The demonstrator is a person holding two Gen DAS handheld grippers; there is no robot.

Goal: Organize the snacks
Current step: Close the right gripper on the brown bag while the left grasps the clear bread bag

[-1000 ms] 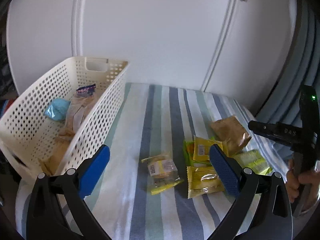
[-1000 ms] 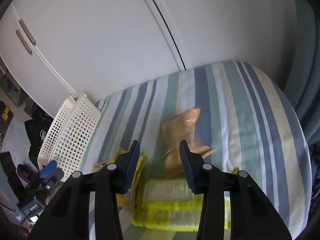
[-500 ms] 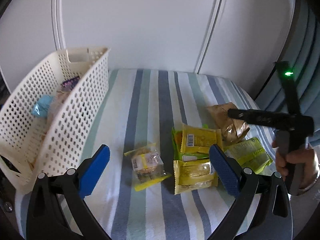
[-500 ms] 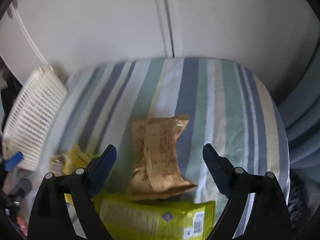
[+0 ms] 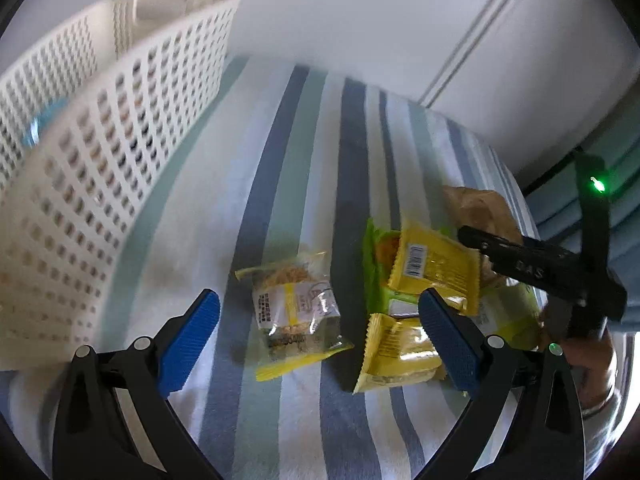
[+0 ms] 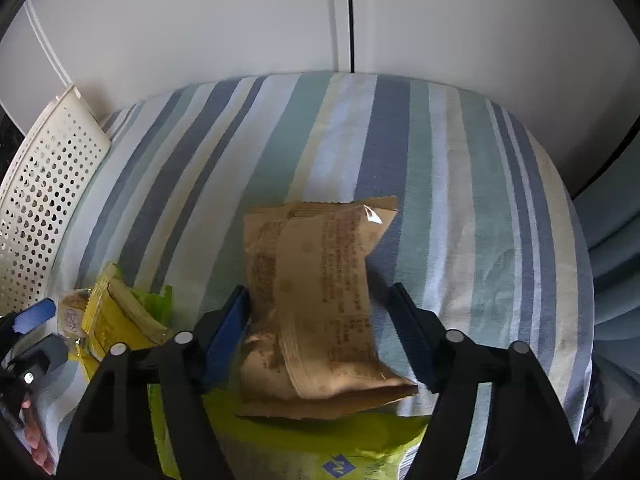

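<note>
On the striped cloth (image 5: 280,168) lies a clear packet with yellow ends (image 5: 296,312), right in front of my open left gripper (image 5: 316,302) and between the lines of its blue pads. Two yellow packets (image 5: 432,268) sit to its right. My right gripper (image 6: 320,304) is open and straddles a brown paper bag (image 6: 316,280); the left pad is at the bag's edge, the right pad a little apart from it. The bag's near end rests on a lime-green packet (image 6: 280,440). In the left wrist view the right gripper's black body (image 5: 540,268) covers part of the brown bag (image 5: 476,208).
A white perforated basket (image 5: 100,160) stands on the left with snacks inside, blurred through its wall; it also shows as the basket (image 6: 44,208) in the right wrist view. White cupboard doors (image 6: 348,20) rise behind the cloth. A hand (image 5: 592,364) holds the right gripper.
The right gripper has dropped down over the brown bag and its jaws have narrowed around it. The left gripper has moved forward and lower toward the clear packet.
</note>
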